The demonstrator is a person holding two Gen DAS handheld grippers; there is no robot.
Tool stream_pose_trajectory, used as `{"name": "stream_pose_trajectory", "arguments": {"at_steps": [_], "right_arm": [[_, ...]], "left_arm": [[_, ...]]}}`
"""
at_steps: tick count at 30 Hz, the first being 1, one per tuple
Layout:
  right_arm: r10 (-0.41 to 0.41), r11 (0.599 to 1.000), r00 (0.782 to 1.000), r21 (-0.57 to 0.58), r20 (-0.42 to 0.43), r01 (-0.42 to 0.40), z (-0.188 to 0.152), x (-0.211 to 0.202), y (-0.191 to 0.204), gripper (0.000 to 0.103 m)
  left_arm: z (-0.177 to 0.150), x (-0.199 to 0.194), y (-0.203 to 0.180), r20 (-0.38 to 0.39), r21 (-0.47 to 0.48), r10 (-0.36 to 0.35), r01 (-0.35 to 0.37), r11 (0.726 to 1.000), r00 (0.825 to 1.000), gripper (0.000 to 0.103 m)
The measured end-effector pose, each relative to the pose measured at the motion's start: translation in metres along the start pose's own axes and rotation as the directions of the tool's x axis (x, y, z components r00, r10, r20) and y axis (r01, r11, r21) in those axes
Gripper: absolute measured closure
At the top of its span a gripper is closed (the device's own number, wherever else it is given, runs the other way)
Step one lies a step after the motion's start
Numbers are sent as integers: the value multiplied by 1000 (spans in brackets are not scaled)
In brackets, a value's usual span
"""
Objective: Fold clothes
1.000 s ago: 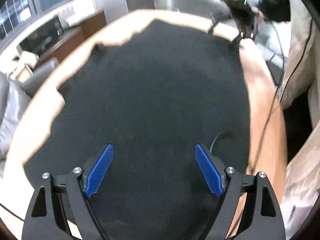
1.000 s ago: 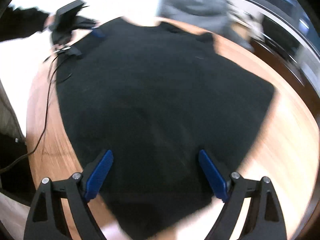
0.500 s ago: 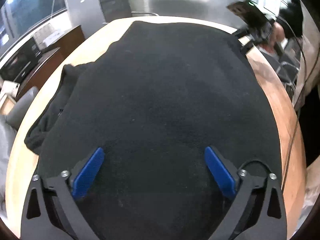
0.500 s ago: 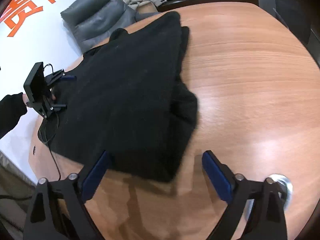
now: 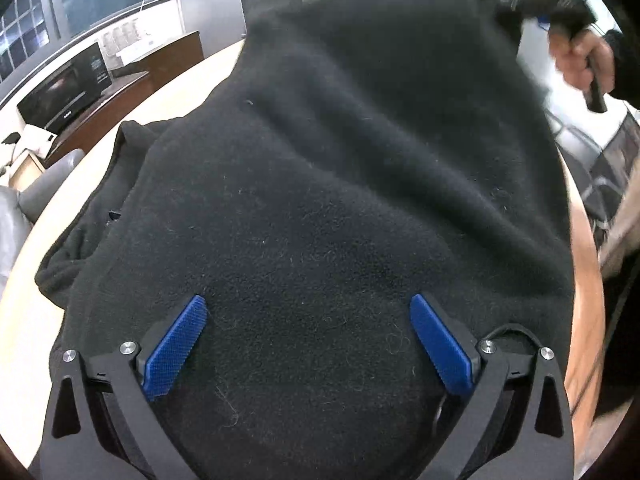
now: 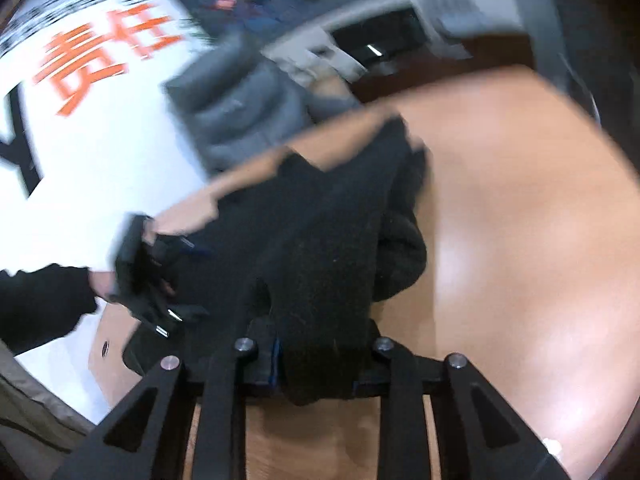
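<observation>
Two hand-held grippers engaged: right hand-held gripper (image 6: 314, 364) clamped on the black fleece garment's (image 5: 340, 200) near edge at lower centre, left hand-held gripper (image 5: 306, 344) spread wide above its middle, garment running lengthwise away across the desk (image 6: 520, 240).

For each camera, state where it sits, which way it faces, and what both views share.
Left wrist: on the left gripper, facing forward over the black garment; blue fingers spread, right hand far off.
Right wrist: on the right gripper, facing across the wooden table; jaws clamped on cloth, left hand beyond.
Shared: the garment, table, and each other's gripper.
</observation>
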State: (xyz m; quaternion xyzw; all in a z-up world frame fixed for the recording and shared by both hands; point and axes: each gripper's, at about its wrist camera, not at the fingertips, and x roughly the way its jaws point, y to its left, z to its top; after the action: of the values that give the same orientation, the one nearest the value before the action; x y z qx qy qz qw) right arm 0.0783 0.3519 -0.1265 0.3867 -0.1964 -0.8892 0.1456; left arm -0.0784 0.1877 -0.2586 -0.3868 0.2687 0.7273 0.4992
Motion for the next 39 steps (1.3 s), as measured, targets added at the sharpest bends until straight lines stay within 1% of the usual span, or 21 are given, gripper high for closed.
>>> {"name": "stream_pose_trajectory", "arguments": {"at_steps": [1,3,5,8,10,11,13,14,15,17,19,20,21,24,25,27,29,31,33,36,39], "right_arm": [[15,998,1000,-57,8,-14,17,-6,9,79],[50,985,999,-163,13,-47,36,-23,28,79],[97,971,995,-222,1,-95,46,-34,43,79],[164,953,986,-254,-32,-167,46,-36,63,78],[190,948,980,-250,-58,-199,43,-34,65,78],[185,949,980,-245,-73,-198,40,-29,61,78],[177,953,979,-232,-99,-196,34,-20,54,78],[178,956,979,-218,-98,-195,33,-22,47,78],[181,959,979,-205,-96,-197,32,-23,41,78],[209,958,974,-184,-84,-221,33,-26,29,78],[246,953,966,-163,-83,-257,30,-27,25,78],[268,948,960,-155,-85,-278,27,-26,22,78],[285,943,954,-154,-90,-296,26,-23,23,78],[340,913,931,-193,-129,-360,31,-23,36,79],[367,895,918,-212,-147,-392,33,-27,45,79],[423,855,882,-230,-207,-464,31,-36,56,79],[381,856,876,-246,-296,-455,12,-32,56,79],[333,874,874,-232,-353,-427,-4,-22,46,79],[343,883,874,-199,-343,-425,-7,-22,38,79],[355,882,878,-195,-322,-428,-2,-18,40,79],[401,866,864,-182,-303,-466,8,-1,43,79]], "left_arm": [[11,9,-6,3,-8,-3,3,1000,1000,0],[35,28,-19,8,-24,-8,8,1000,1000,0],[60,44,-30,20,-68,-17,19,998,1000,0],[90,64,-43,49,-139,-23,30,990,999,0],[99,70,-48,52,-172,-20,29,985,998,0],[99,68,-47,55,-178,-14,24,984,998,0],[91,50,-39,90,-203,-11,30,979,996,0],[84,37,-33,113,-218,-10,35,975,994,0],[80,33,-27,115,-225,2,24,974,993,0],[60,27,-15,90,-260,37,-13,965,995,0],[53,48,-13,26,-304,47,-37,952,999,0],[52,53,-21,36,-286,89,-75,955,995,0],[54,56,-24,40,-267,110,-96,959,993,0],[67,66,-29,60,-293,110,-88,952,992,0],[71,69,-32,65,-293,115,-91,952,991,0],[76,73,-31,75,-313,120,-91,946,990,0],[76,70,-28,91,-344,118,-80,936,989,1],[72,66,-33,105,-353,107,-64,933,989,2],[68,61,-33,124,-364,97,-46,930,988,2],[66,60,-33,141,-381,85,-25,924,986,2],[64,59,-35,167,-396,85,-12,918,982,2]]}}
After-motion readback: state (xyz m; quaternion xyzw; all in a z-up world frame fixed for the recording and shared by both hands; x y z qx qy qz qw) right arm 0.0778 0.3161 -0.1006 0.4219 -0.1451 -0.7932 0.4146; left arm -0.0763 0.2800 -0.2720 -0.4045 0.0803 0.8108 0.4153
